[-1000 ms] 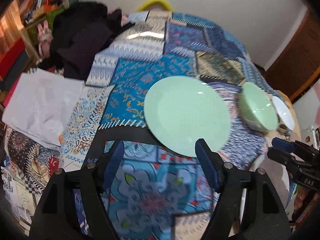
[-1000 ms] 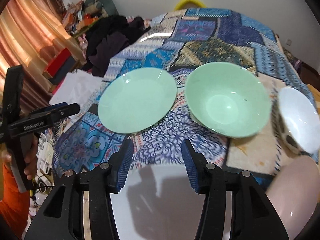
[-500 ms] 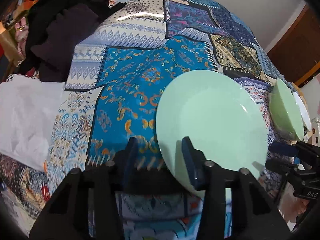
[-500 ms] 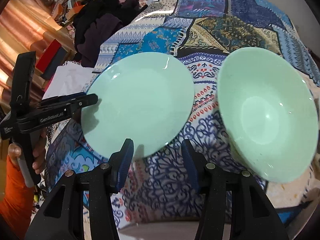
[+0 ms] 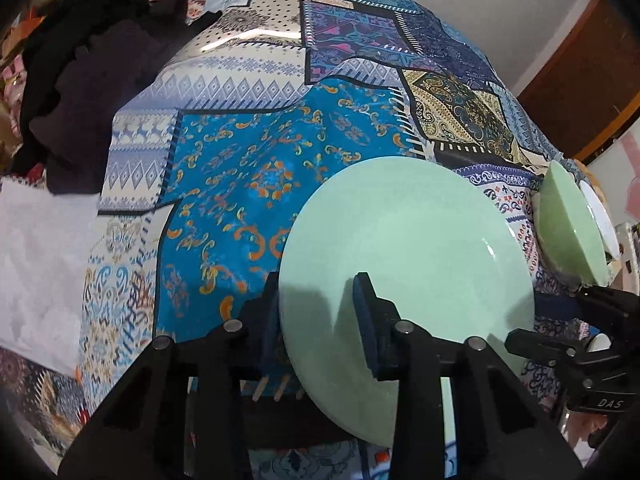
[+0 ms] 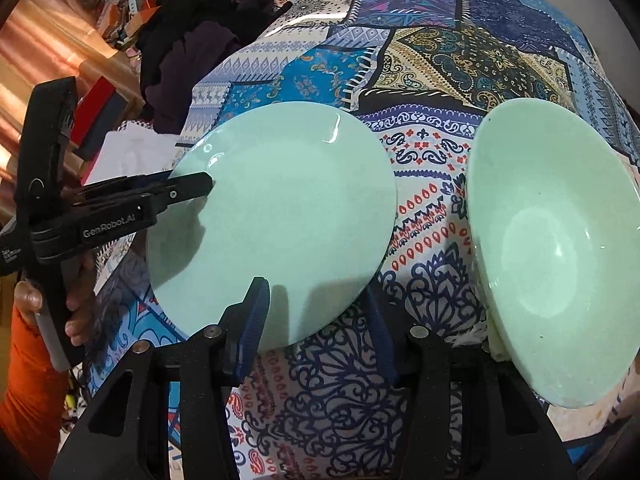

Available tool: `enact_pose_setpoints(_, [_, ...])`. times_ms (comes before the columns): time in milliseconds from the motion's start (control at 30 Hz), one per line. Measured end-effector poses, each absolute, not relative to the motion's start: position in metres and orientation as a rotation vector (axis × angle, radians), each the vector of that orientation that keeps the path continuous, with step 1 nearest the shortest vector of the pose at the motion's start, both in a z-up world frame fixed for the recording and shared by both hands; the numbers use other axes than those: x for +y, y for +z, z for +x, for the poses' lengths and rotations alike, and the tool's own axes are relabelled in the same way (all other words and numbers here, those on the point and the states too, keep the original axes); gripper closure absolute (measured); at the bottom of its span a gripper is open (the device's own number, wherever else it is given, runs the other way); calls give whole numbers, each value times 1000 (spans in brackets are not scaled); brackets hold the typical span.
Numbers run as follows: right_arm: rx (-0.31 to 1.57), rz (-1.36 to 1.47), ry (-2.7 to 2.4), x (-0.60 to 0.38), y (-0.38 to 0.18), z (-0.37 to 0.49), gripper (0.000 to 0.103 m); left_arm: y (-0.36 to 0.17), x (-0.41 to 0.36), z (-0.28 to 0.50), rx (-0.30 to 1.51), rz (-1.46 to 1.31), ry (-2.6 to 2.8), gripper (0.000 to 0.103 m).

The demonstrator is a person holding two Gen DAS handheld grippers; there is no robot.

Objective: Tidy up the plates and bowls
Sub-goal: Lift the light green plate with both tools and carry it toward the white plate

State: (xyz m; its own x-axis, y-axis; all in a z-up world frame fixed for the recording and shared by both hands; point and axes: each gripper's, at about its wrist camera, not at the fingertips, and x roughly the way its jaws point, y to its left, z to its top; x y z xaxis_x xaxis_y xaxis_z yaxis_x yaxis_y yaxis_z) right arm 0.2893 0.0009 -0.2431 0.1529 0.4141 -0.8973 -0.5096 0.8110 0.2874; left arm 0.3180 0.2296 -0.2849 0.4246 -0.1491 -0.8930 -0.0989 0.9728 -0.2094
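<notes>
A pale green plate (image 5: 408, 264) lies on the patchwork tablecloth; it also shows in the right wrist view (image 6: 276, 216). My left gripper (image 5: 316, 320) straddles the plate's near-left rim, one finger above and one below, jaws narrowed; it also shows from the side in the right wrist view (image 6: 188, 188). My right gripper (image 6: 316, 328) is open, with its left finger at the plate's near edge; it also shows in the left wrist view (image 5: 568, 324). A green bowl (image 6: 560, 248) stands tilted to the right of the plate; it also shows in the left wrist view (image 5: 568, 224).
A white bowl (image 5: 600, 220) sits behind the green bowl at the table's right edge. Dark clothes (image 5: 80, 80) are heaped at the far left. White paper (image 5: 36, 272) lies on the left. The tablecloth (image 5: 248, 168) spreads beyond the plate.
My left gripper has moved forward onto the plate's rim and its jaws have narrowed around it. My right gripper has moved closer to the plate's near edge.
</notes>
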Motion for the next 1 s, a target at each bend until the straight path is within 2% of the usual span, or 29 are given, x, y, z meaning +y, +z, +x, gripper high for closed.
enact_pose_setpoints(300, [1262,-142,750,8,-239,266,59,-275,230,244,1160,-278,-3,68])
enact_pose_setpoints(600, [1276,-203,832,12,-238,241,66,-269,223,166,1189,-348,-18,68])
enact_pose_setpoints(867, [1295,-189,795,13,-246,255,78,-272,225,159,1186,-365,12,68])
enact_pose_setpoints(1000, [1292,-210,804,19,-250,254,76,-275,227,162,1179,-381,-4,67])
